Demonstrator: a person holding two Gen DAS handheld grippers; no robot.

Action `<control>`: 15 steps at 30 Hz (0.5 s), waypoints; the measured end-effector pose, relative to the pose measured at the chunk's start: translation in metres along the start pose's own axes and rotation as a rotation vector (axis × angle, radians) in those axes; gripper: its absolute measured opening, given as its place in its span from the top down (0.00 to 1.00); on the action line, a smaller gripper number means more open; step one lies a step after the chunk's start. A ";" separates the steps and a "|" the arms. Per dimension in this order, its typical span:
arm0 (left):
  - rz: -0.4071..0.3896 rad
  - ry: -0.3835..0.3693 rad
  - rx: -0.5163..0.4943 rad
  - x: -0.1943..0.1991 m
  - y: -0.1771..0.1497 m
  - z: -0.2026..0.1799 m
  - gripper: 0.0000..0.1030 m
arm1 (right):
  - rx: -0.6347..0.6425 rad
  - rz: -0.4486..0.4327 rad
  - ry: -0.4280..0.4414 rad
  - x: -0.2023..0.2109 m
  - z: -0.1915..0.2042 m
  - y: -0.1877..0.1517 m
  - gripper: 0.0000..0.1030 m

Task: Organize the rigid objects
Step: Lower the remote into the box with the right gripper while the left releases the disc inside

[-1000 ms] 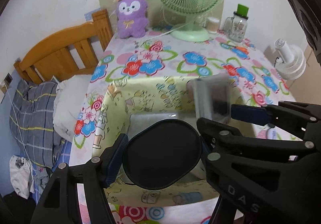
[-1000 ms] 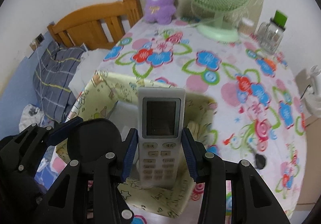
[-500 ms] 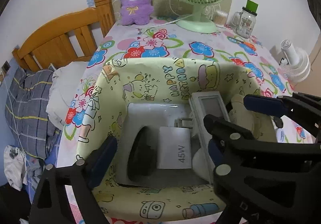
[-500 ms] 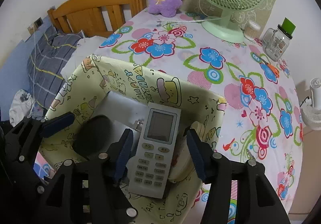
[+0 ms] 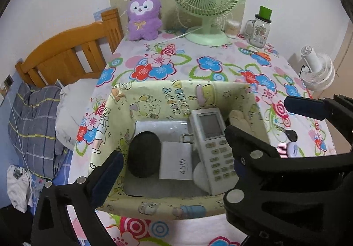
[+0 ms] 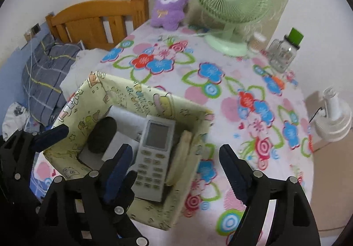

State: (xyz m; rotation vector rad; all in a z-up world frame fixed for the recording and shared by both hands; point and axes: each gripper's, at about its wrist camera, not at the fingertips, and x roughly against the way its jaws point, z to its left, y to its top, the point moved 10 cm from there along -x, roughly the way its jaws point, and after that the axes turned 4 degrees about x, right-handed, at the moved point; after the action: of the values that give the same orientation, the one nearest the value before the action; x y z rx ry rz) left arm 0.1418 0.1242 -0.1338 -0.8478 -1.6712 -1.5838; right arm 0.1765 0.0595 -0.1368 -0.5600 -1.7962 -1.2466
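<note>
Remote (image 6: pixel 154 157) loose inside yellow box (image 6: pixel 198 113)

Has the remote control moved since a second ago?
Yes. The remote control dropped from between the right tool's fingers into the yellow box, beside the black case.

The white charger block (image 5: pixel 175 163) lying in the box is showing "45W" on its face. The yellow cartoon-print storage box (image 5: pixel 154 100) is carrying "HAPPY BIRTHDAY" on its inner wall. The remote control's (image 5: pixel 213 146) button labels are staying illegible.
</note>
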 end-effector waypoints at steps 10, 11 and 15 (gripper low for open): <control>-0.017 -0.018 -0.036 0.009 0.001 -0.037 0.02 | -0.071 0.008 0.010 0.009 -0.033 -0.018 0.18; -0.018 -0.022 -0.040 0.010 0.001 -0.040 0.02 | -0.075 0.010 0.015 0.010 -0.035 -0.019 0.18; -0.032 -0.022 -0.063 0.016 0.002 -0.056 0.02 | -0.088 0.002 0.011 0.015 -0.048 -0.025 0.18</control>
State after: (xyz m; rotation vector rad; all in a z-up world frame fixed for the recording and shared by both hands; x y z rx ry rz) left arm 0.1363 0.0683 -0.1175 -0.8769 -1.6649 -1.6625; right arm 0.1689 0.0048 -0.1309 -0.6029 -1.7382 -1.3301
